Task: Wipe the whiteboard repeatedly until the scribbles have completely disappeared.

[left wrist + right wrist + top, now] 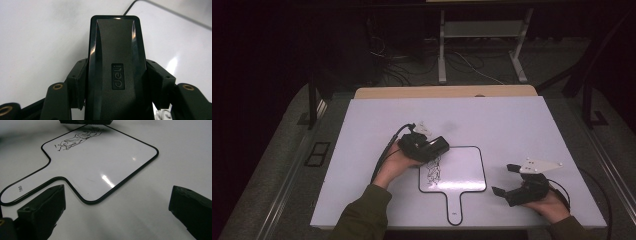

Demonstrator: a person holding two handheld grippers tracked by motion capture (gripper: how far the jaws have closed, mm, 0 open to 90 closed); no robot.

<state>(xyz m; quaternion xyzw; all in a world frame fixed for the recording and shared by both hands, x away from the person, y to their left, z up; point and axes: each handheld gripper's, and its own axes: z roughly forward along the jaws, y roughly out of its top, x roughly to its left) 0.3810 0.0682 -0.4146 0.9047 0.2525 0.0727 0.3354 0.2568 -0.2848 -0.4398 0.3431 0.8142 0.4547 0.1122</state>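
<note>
A small paddle-shaped whiteboard [462, 170] with a black rim lies flat in the middle of the white table [512, 120], its handle toward me. Black scribbles [432, 172] mark its left side and appear again at the far end in the right gripper view [77, 137]. My left gripper [439, 145] is shut on a black eraser [116, 62], which sits lengthwise between the pads over the board's upper left corner. To the right of the board my right gripper [506, 179] rests low over the table. Its jaws stand wide apart with nothing between them [117, 202].
The table's near edge [412, 225] lies just beyond the board's handle. Behind the table are a wooden strip [447, 92], cables and a metal stand [482, 30] on the dark floor. Bare white tabletop surrounds the board.
</note>
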